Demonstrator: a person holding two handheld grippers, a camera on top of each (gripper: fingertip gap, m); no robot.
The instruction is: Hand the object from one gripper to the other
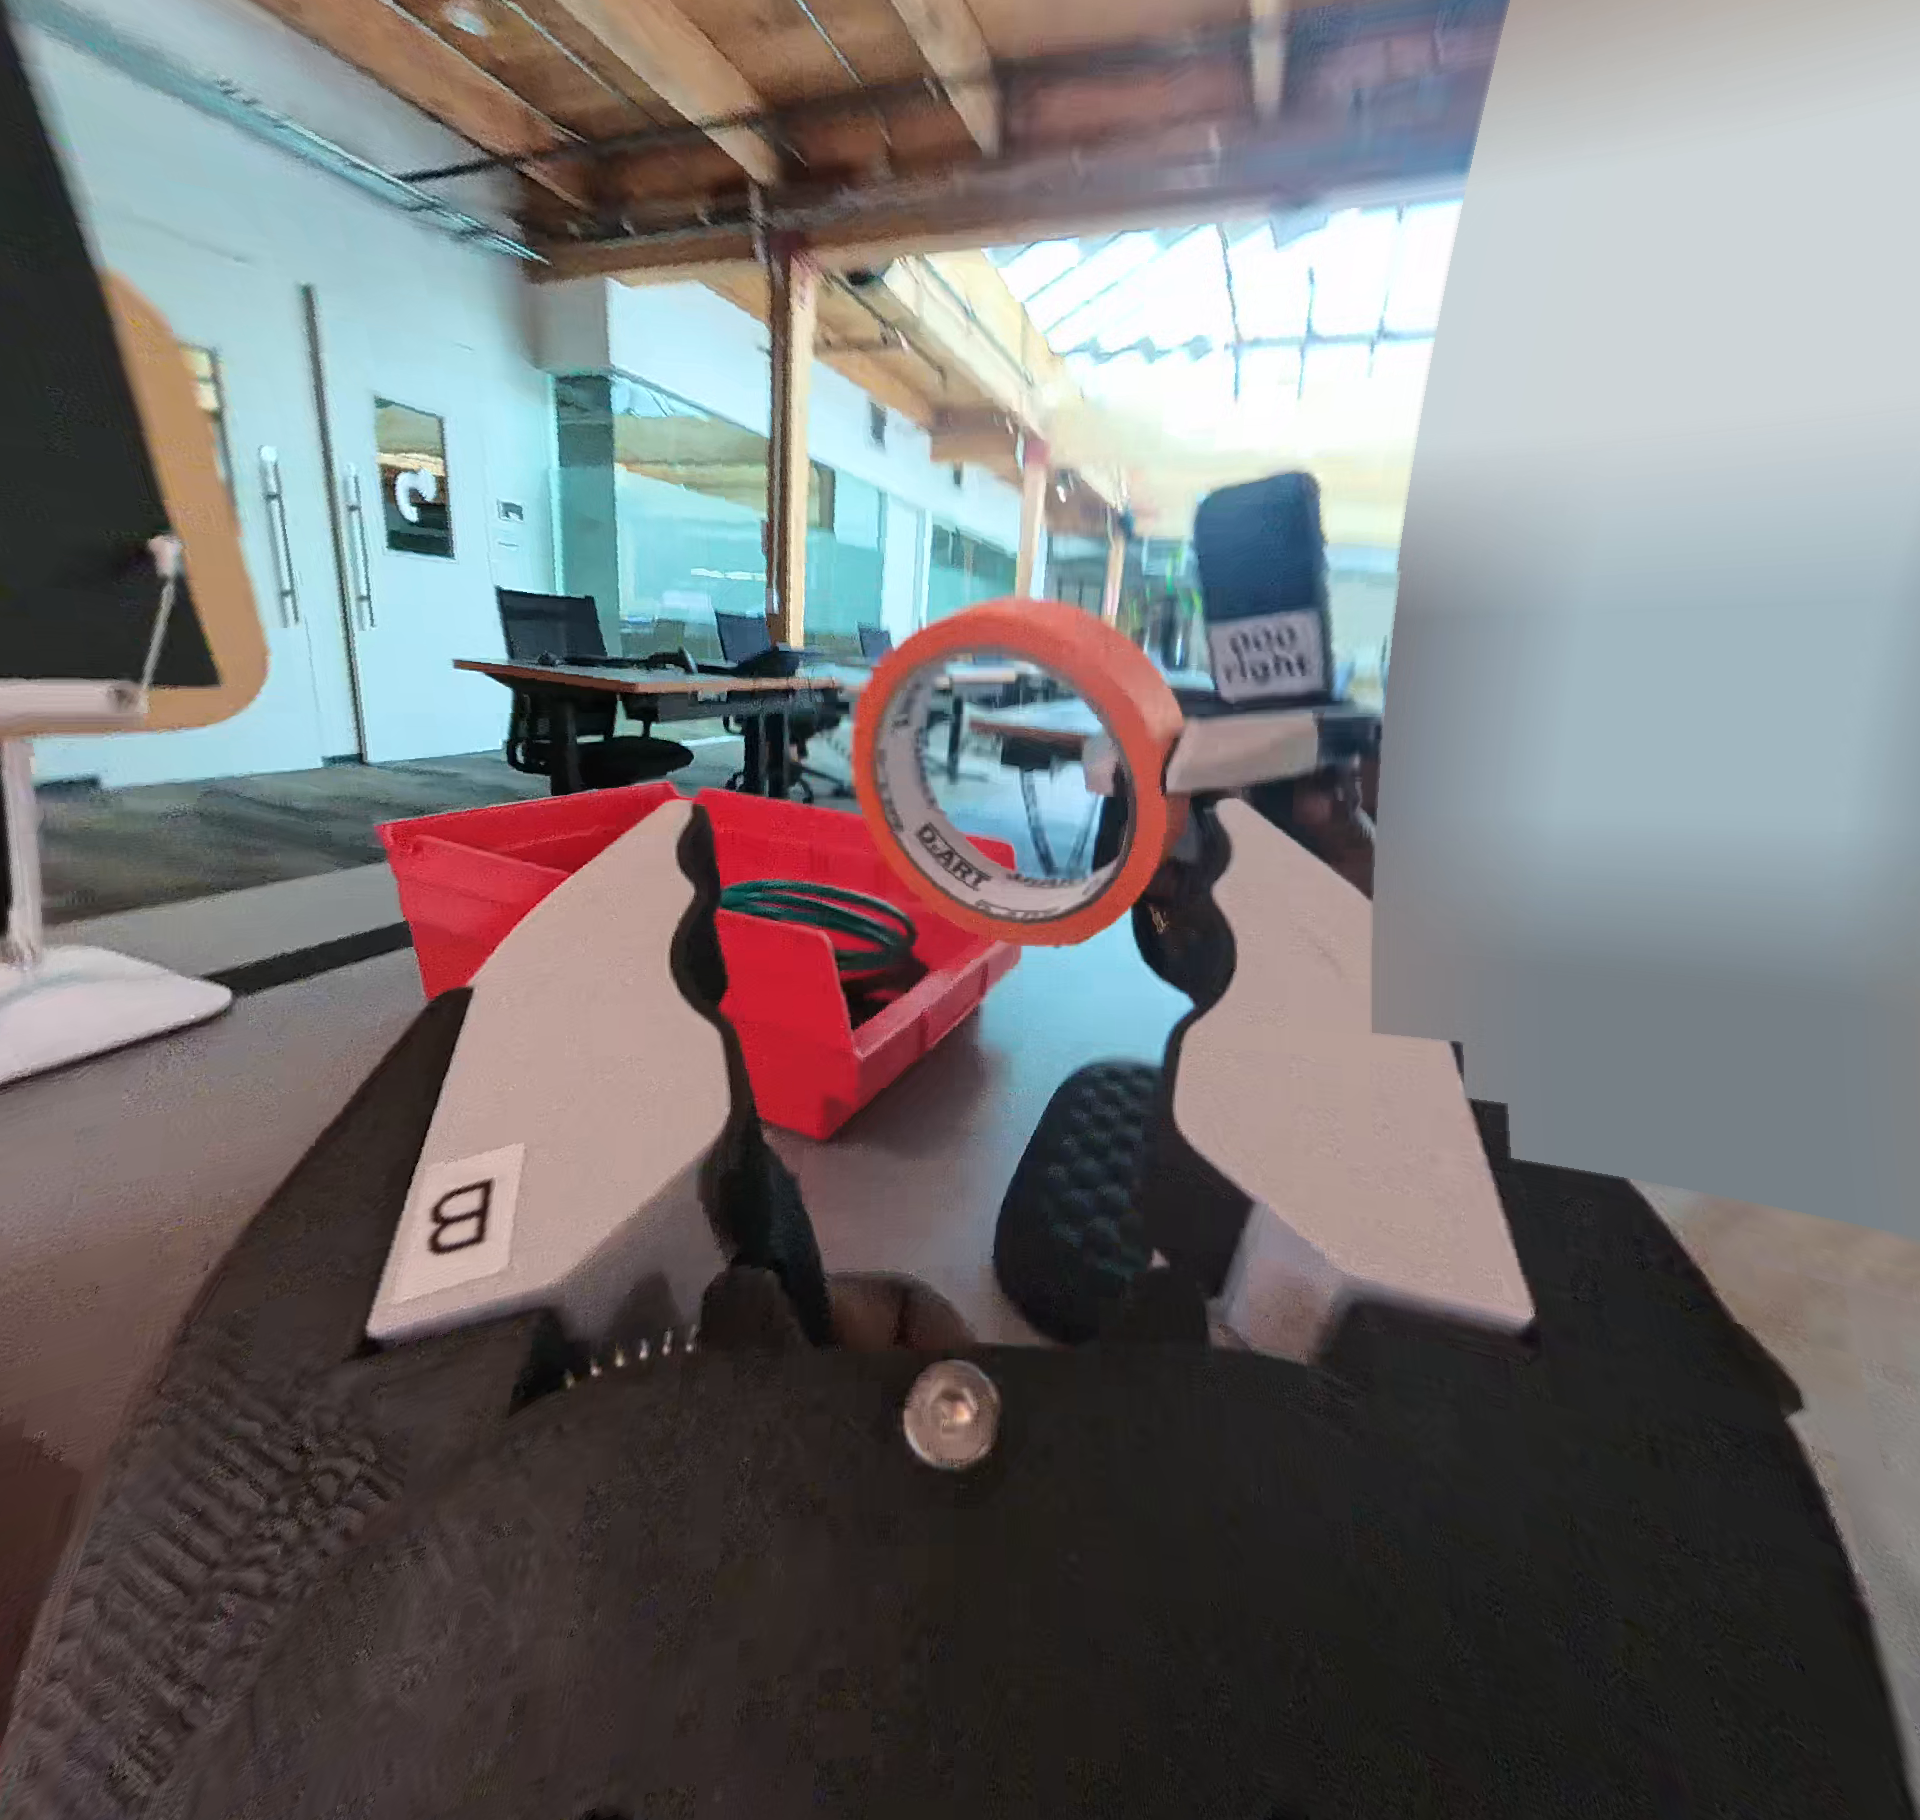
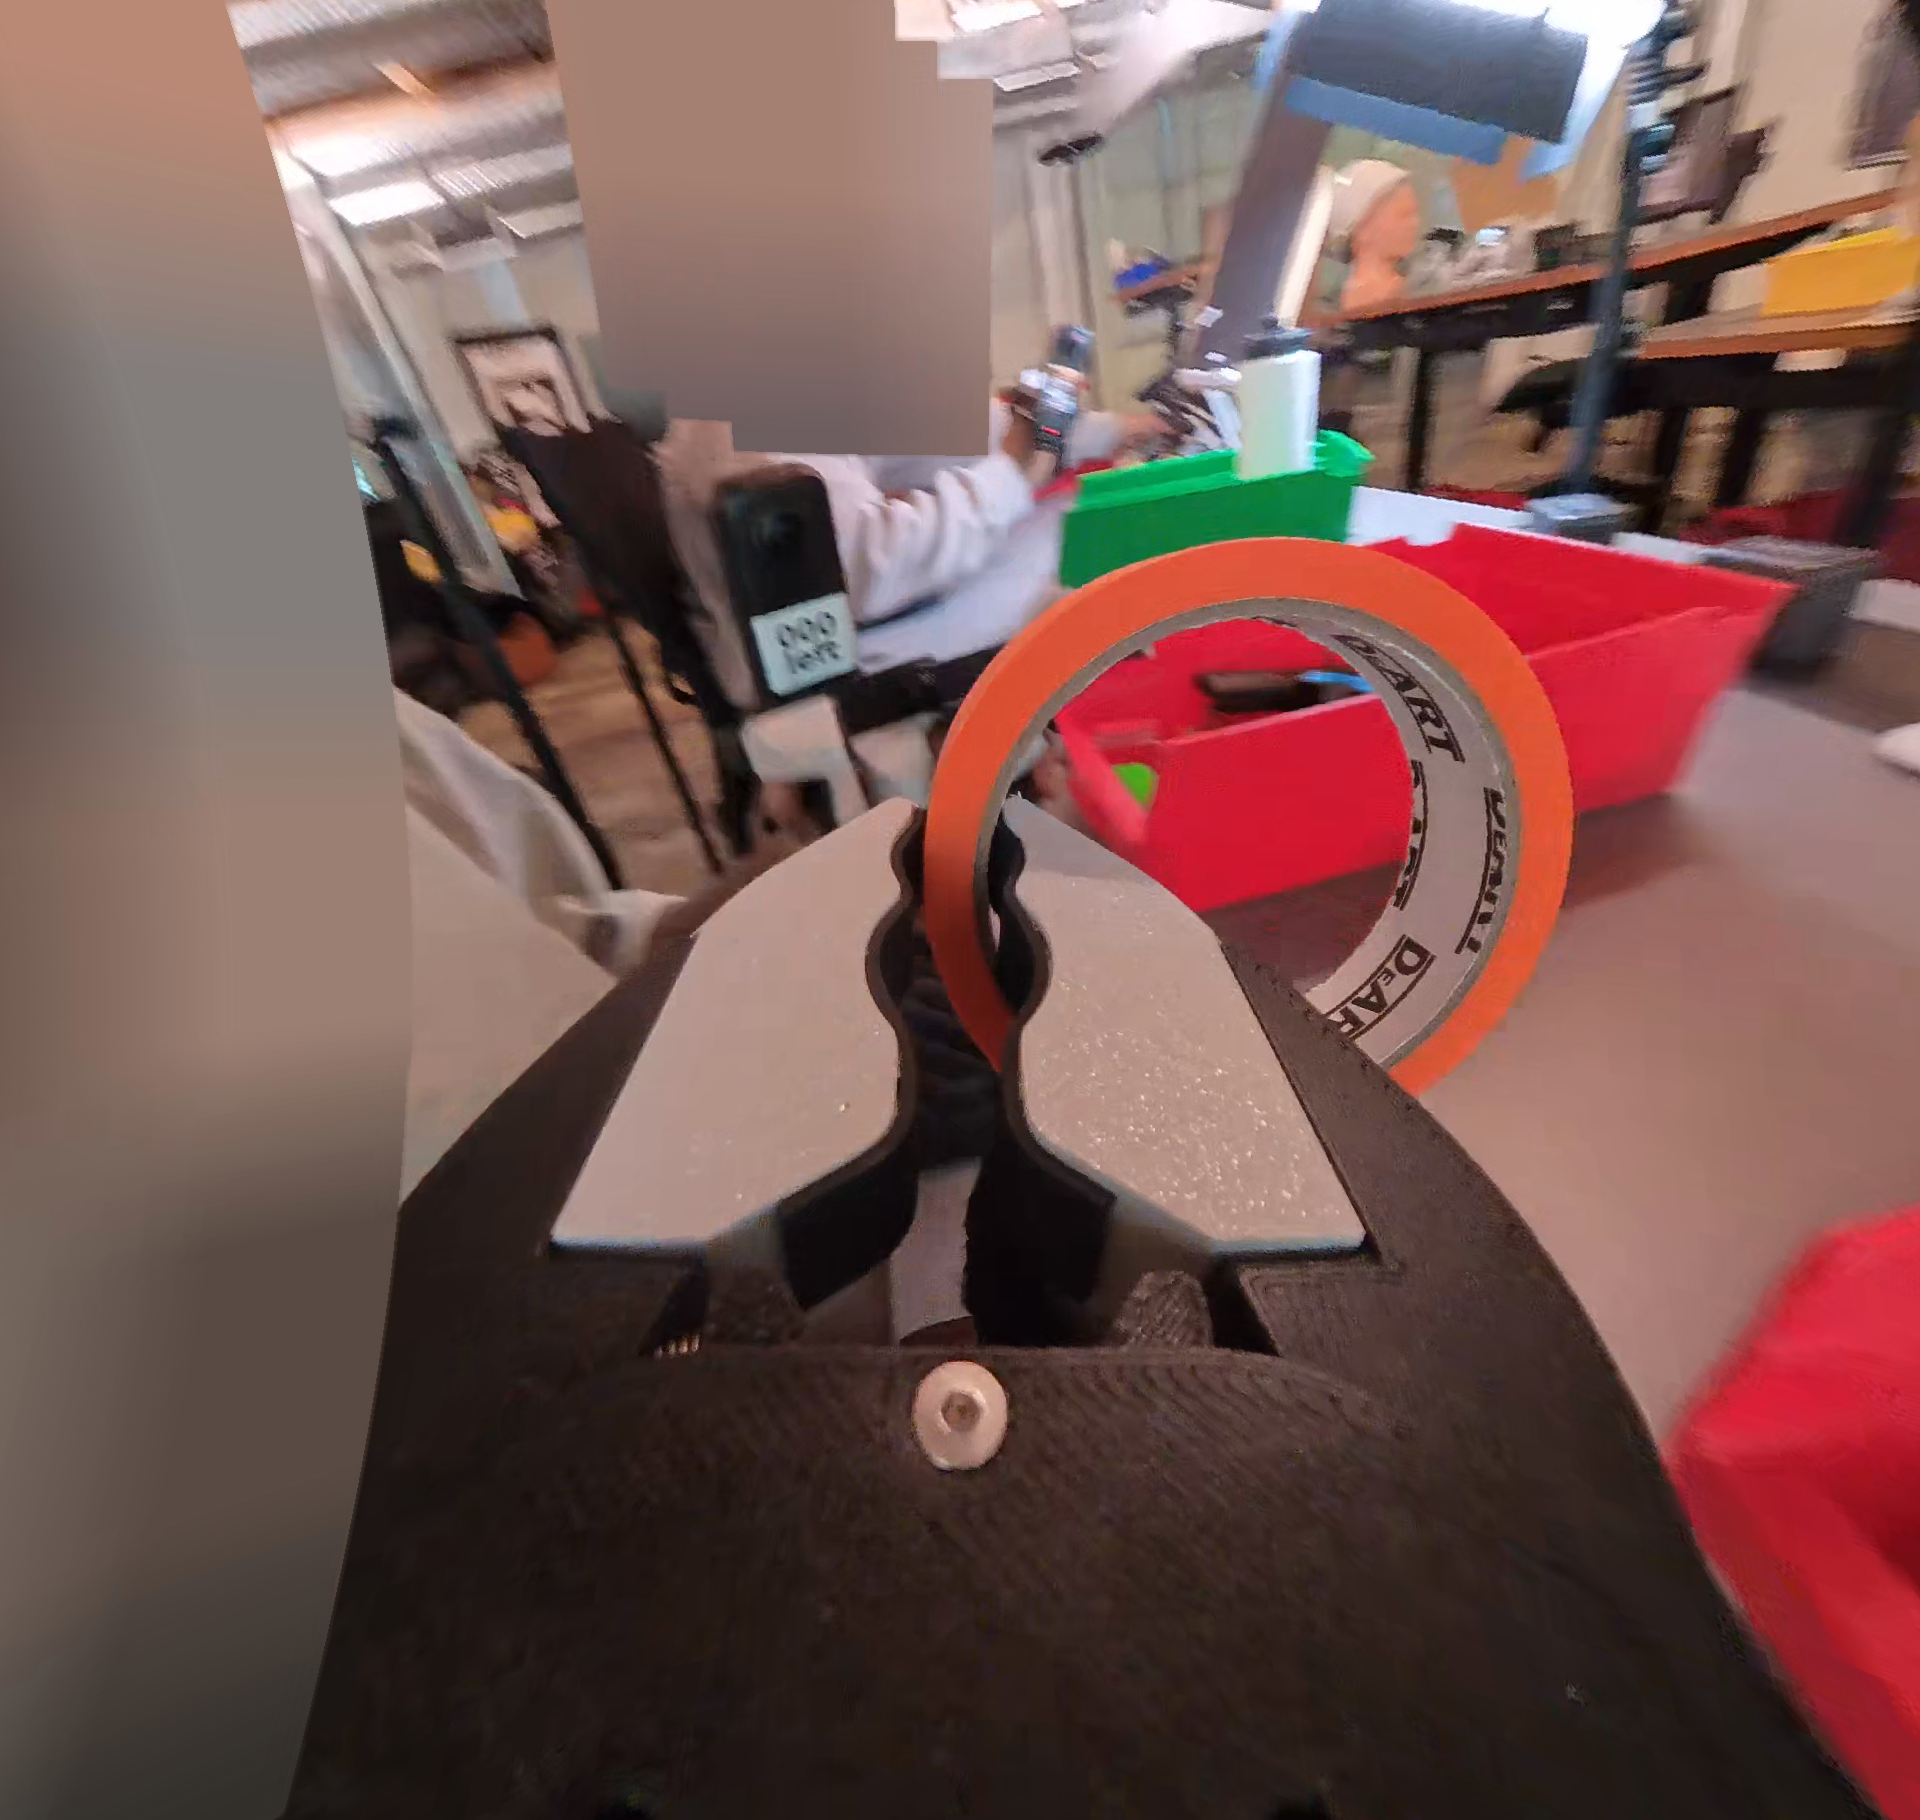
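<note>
An orange tape roll [image 1: 1101,653] hangs in the air, held upright by its rim. My right gripper [image 2: 961,825] is shut on the rim of the roll [image 2: 1247,565], one finger inside the ring and one outside. In the left wrist view the right gripper [image 1: 1153,757] comes in from the right. My left gripper [image 1: 956,825] is open and empty, with the roll just beyond its fingertips, nearer its right finger. The left gripper [image 2: 842,747] shows behind the roll in the right wrist view.
A red bin [image 1: 582,866] holding a green wire coil [image 1: 821,913] stands on the grey table [image 1: 125,1199] below the roll. A white stand base [image 1: 62,1001] is at the left. More red bins [image 2: 1299,794], a green bin [image 2: 1195,513] and a person's white sleeve [image 2: 914,534] lie beyond.
</note>
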